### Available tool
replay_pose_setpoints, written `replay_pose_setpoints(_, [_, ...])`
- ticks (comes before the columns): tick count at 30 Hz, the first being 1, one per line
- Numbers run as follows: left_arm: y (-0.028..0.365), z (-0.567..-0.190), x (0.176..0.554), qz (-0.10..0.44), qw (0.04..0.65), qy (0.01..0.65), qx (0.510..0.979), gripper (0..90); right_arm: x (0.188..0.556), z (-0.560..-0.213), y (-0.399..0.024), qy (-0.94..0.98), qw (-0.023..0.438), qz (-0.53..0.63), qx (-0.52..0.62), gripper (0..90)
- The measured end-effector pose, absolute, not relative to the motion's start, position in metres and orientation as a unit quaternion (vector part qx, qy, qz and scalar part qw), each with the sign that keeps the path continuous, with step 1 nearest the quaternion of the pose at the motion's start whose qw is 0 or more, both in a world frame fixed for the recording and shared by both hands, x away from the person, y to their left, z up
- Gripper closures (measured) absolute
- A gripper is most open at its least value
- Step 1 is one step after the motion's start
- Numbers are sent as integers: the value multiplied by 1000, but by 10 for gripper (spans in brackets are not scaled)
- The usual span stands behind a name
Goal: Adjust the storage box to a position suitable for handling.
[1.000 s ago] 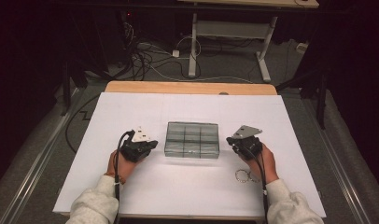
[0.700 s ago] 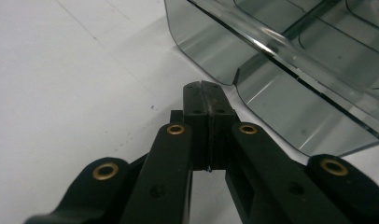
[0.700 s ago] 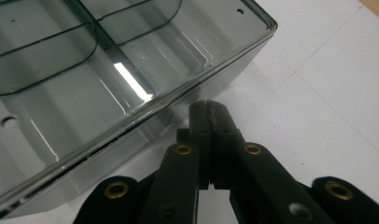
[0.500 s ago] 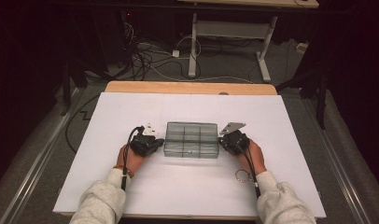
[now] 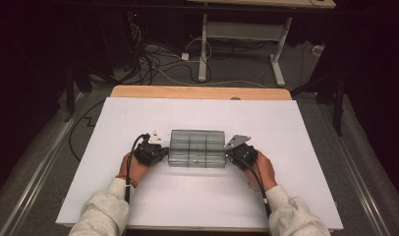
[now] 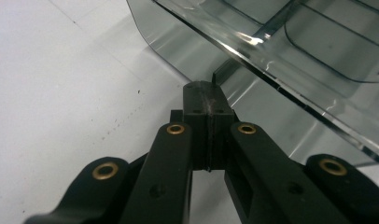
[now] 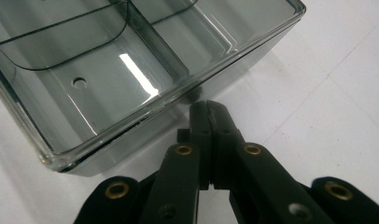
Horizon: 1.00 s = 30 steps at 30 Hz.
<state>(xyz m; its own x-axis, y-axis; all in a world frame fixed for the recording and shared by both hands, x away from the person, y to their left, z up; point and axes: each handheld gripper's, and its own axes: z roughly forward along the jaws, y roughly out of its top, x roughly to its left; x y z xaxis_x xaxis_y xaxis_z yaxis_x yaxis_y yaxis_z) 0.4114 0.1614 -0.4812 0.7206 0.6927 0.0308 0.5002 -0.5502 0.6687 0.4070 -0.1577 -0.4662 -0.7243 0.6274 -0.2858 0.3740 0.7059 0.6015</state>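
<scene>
Both claws have moved inward to flank the clear divided box (image 5: 197,148): left claw (image 5: 160,150) and right claw (image 5: 233,152), each pressed together, tips beside its end walls on the desk (image 5: 138,211).

Looks like a lab or test room rather than anyone's home. The desk (image 5: 138,206) is covered in plain white sheeting, with bare wood showing along its far edge. Beyond it, a tangle of cables (image 5: 158,59) sprawls over grey carpet (image 5: 237,69), beside a white metal table frame (image 5: 242,34). Everything around is dark.
</scene>
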Motion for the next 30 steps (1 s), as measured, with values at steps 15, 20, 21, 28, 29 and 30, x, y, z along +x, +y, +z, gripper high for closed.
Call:
replay_pose_setpoints(15, [156,-482,402,144,331,341,868,879,398,-469,-166,887,245,270,283,900])
replay_pose_setpoints(20, [155,-482,401,142,334,342,867,875,398,-465,-170,878,253,286,287,900])
replay_pose_setpoints(21, [156,-482,401,141,337,342,866,872,397,-464,-172,875,256,294,286,897])
replay_pose_setpoints(28, [168,-472,397,167,355,348,852,777,395,-457,-192,853,267,323,312,830])
replay_pose_setpoints(29, [170,-469,395,173,362,345,849,768,394,-455,-195,848,272,330,314,809])
replay_pose_setpoints(30, [172,-465,393,184,365,340,847,741,392,-453,-198,842,278,339,315,800])
